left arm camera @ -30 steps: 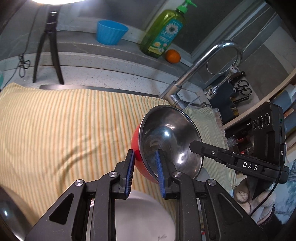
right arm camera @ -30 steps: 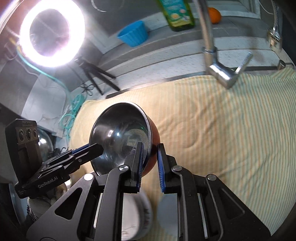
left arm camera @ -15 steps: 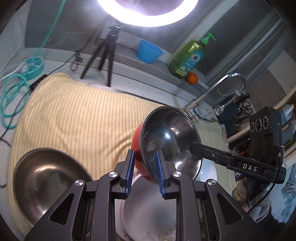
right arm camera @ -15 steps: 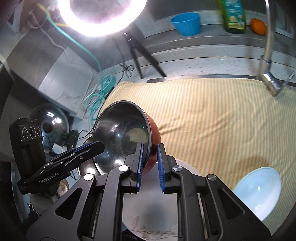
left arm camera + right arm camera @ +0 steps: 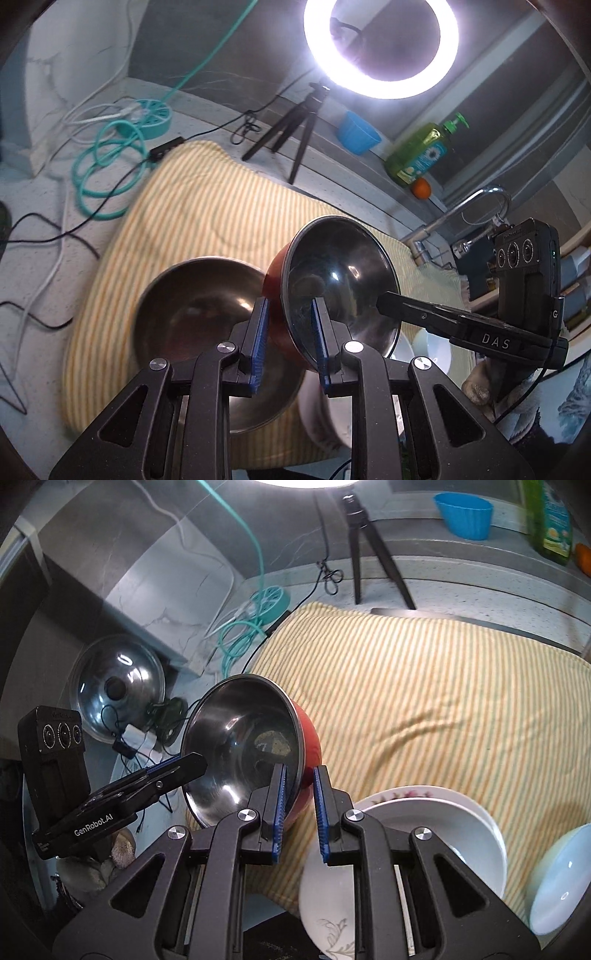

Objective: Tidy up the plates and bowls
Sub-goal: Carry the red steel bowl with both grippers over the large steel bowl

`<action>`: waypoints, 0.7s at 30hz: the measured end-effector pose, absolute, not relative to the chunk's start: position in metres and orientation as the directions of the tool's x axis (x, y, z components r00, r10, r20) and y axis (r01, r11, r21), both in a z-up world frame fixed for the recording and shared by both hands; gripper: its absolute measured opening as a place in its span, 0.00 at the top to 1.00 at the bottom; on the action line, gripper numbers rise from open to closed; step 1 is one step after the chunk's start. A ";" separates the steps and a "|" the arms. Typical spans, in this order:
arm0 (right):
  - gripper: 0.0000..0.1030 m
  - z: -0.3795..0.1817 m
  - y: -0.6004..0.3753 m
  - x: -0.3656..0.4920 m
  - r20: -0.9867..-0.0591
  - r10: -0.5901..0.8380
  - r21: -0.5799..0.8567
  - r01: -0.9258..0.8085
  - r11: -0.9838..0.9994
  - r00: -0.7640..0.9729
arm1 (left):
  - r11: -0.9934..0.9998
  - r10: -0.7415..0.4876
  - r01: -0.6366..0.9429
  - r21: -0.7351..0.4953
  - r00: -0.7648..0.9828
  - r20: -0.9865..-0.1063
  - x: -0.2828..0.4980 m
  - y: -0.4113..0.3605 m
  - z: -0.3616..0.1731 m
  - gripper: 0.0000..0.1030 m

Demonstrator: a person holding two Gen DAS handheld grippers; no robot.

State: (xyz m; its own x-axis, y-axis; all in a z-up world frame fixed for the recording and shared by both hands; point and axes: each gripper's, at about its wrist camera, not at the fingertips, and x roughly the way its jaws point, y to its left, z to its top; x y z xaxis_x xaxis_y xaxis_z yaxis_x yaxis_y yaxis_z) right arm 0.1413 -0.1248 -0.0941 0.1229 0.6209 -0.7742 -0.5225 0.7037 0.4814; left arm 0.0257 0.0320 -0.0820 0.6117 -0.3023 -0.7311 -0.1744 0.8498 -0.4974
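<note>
I have both tongs clamped on the rim of the red bowl (image 5: 280, 280), the one with the steel lining: the left tongs (image 5: 287, 341) pinch the near edge in the left wrist view, 1 blue pad on the red outside and 1 on the shiny inside, and the right tongs (image 5: 298, 806) do the same on the opposite edge in the right wrist view. The bowl hangs tilted in the air above the striped towel (image 5: 424, 686) that covers the counter, its mouth turned partly toward each camera. Under it and to the left sits the big steel bowl (image 5: 192, 306), and I judge that to be where it should nest. My worries start with the grip: 2 thin pinches on a slick metal lip can slide if my hands drift apart or twist against each other, and then the bowl drops. If I lower it at this tilt, its edge may strike the steel bowl's rim and skate off, or tip that bowl on the soft towel. Just right of the carry path lie the white floral plate (image 5: 332, 904), the white bowl (image 5: 443, 834) stacked on it, and the pale blue bowl (image 5: 561, 878); they look like breakable crockery, so a swing or a fall that way could chip them. The plate also seems to overhang the towel's near edge, so a knock might send it off.
</note>
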 end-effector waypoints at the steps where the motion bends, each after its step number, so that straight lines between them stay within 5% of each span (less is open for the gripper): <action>1: 0.85 -0.096 -0.120 0.140 -0.777 0.619 0.480 -0.529 0.700 0.115 | 0.848 -0.297 -0.185 -0.496 0.610 -0.735 0.022 0.036 -0.084 0.80; 21: 0.85 -0.138 -0.054 0.124 -0.859 0.511 0.379 -0.615 0.691 0.044 | 0.853 -0.242 -0.279 -0.442 0.539 -0.807 -0.001 0.067 -0.113 0.80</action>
